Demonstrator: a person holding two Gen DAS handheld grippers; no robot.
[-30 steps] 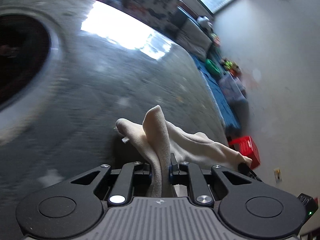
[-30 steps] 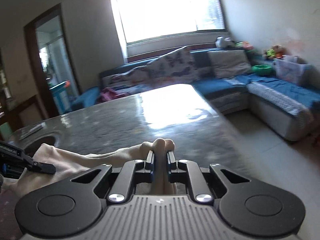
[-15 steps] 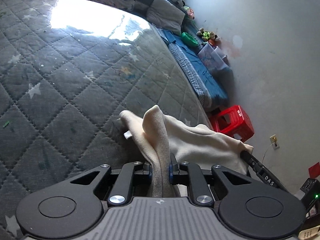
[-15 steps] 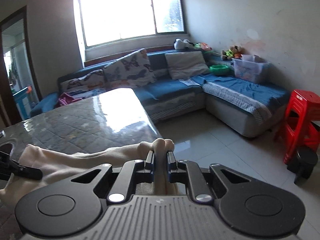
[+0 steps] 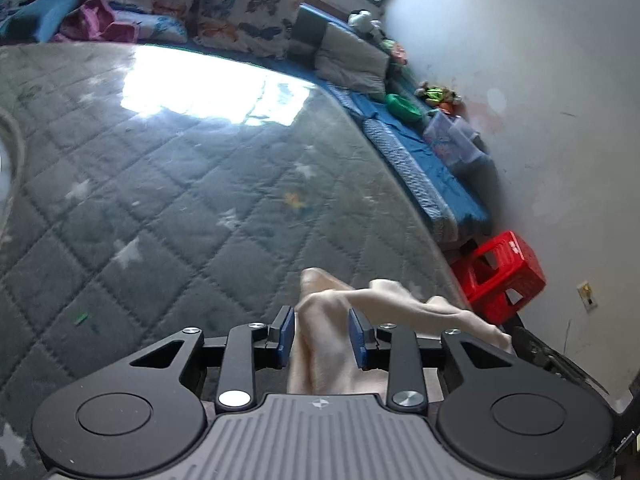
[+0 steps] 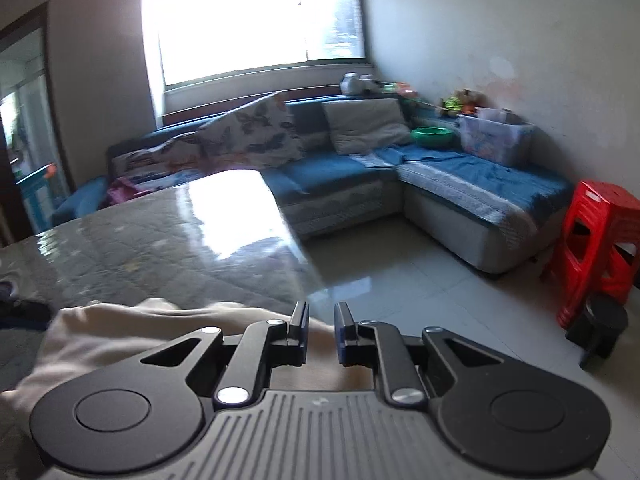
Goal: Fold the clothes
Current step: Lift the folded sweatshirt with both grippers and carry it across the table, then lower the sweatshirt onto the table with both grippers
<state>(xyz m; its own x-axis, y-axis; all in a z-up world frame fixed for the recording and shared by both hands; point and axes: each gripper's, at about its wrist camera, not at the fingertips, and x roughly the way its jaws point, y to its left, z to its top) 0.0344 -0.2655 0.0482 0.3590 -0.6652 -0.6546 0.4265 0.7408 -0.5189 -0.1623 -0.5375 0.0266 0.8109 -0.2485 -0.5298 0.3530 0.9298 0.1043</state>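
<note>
Quilted grey mattress faces blue corner sofa.

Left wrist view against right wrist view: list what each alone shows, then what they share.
Left only: star-quilted grey pad, pink cloth by the butterfly cushions, cream garment's raised fold between the left claw pads.

Right only: bright window, doorway, tiled floor, open right claw with nothing between its pads.

Shared: cream garment, blue sofa, red stool, green basin.

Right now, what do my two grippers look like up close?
Both match: the left gripper and right gripper have black linkage arms, round black discs either side, silver pivot screws, a ribbed grey body with a small star mark, and blue pads inside the fingers.
</note>
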